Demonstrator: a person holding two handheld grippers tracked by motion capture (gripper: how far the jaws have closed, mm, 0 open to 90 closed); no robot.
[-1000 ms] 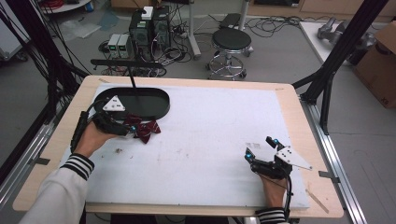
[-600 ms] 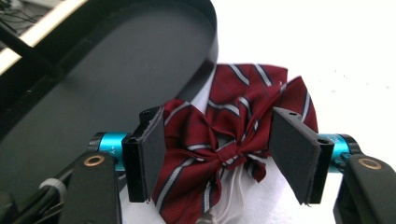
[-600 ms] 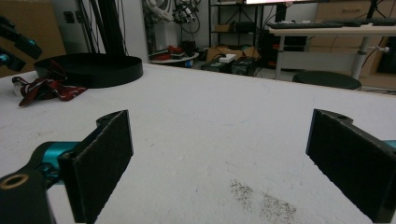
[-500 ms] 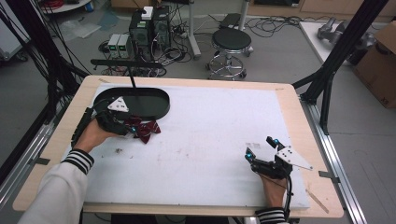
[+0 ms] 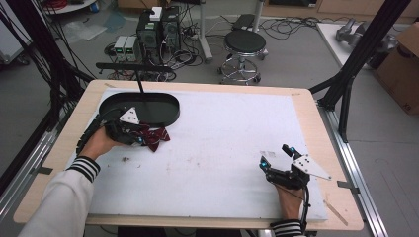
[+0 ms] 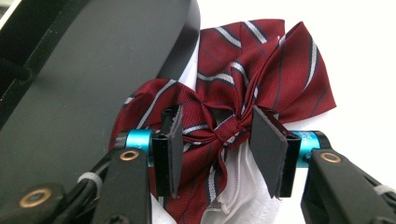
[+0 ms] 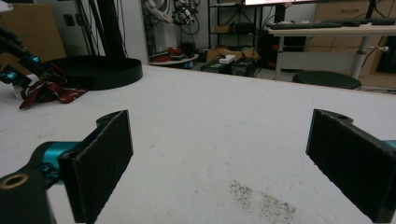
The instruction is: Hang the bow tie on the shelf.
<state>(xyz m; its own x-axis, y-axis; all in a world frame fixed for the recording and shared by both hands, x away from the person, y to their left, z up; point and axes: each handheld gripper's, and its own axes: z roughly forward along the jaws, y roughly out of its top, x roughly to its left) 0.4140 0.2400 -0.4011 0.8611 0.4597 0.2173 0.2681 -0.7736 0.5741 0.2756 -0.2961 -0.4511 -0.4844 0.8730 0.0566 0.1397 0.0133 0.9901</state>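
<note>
I see the table (image 5: 316, 113) under a white mat (image 5: 237, 148), and at its far left corner a black oval tray (image 5: 163, 111) with a thin post rising from it. Just in front of the tray, touching its rim, lies the bow tie (image 5: 154, 137), dark red with white and navy stripes, its white strap bunched under it. My left gripper (image 6: 219, 140) sits over the tie: its 2 jaws stand either side of the centre knot and have just been closing, with the knot between them, but I cannot tell whether the pads press on the cloth yet. My right gripper (image 5: 277, 160) rests on the mat near the front right corner, well apart from the tie, jaws wide with nothing between them.
</note>
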